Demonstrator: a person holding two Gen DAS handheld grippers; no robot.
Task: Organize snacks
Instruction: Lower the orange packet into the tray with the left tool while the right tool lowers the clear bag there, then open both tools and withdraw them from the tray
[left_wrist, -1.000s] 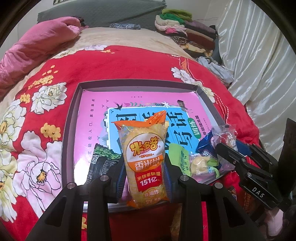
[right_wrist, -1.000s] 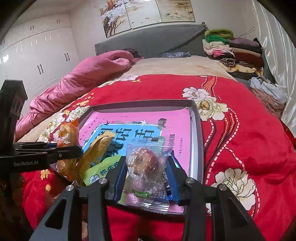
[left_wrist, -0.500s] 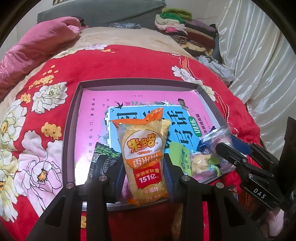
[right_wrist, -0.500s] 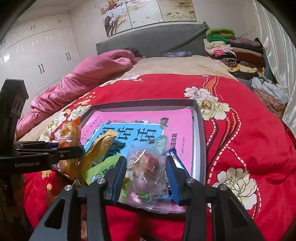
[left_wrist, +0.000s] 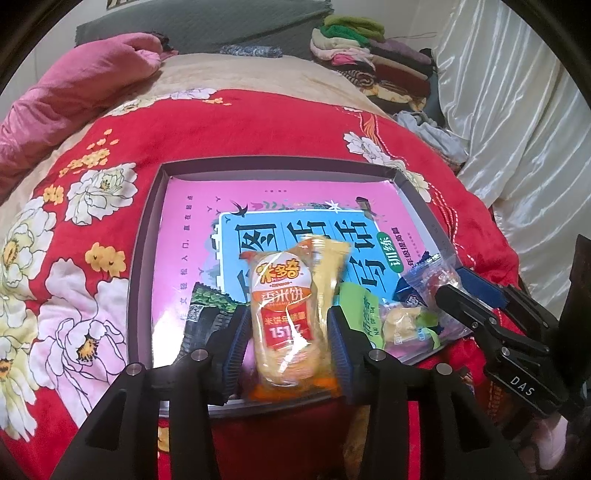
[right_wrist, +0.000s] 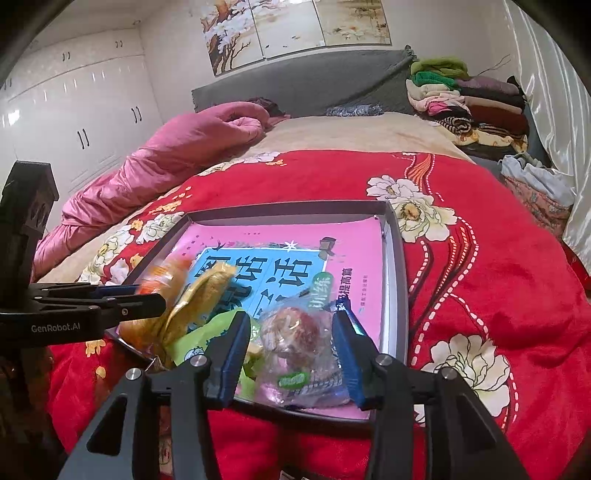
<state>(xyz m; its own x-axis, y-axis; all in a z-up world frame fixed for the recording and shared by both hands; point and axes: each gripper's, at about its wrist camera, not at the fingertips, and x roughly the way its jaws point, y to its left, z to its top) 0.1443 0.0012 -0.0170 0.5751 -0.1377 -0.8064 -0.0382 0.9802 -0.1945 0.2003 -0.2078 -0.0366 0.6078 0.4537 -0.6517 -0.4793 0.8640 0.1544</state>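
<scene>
An orange and yellow rice-cracker pack (left_wrist: 291, 314) stands blurred between the fingers of my left gripper (left_wrist: 288, 317) at the near edge of the grey tray (left_wrist: 147, 258). The jaws are opening and the pads look just clear of the pack. My right gripper (right_wrist: 290, 317) straddles a clear bag holding a red-brown snack (right_wrist: 291, 332), which rests on the tray's near right corner. Its jaws are opening too, with a gap at each pad. A dark green pack (left_wrist: 207, 310), a light green pack (left_wrist: 358, 310) and a blue pack (left_wrist: 410, 291) lie beside them.
A pink book with a blue panel (left_wrist: 258, 229) lines the tray, which sits on a red floral blanket (left_wrist: 92, 258). A pink quilt (right_wrist: 177, 155) lies far left and folded clothes (right_wrist: 465, 99) are stacked far right. White curtains (left_wrist: 517, 129) hang on the right.
Both pairs of jaws have widened. The rice-cracker pack has slumped lower between the left fingers, and the clear bag has settled down onto the tray. Neither hand has shifted.
</scene>
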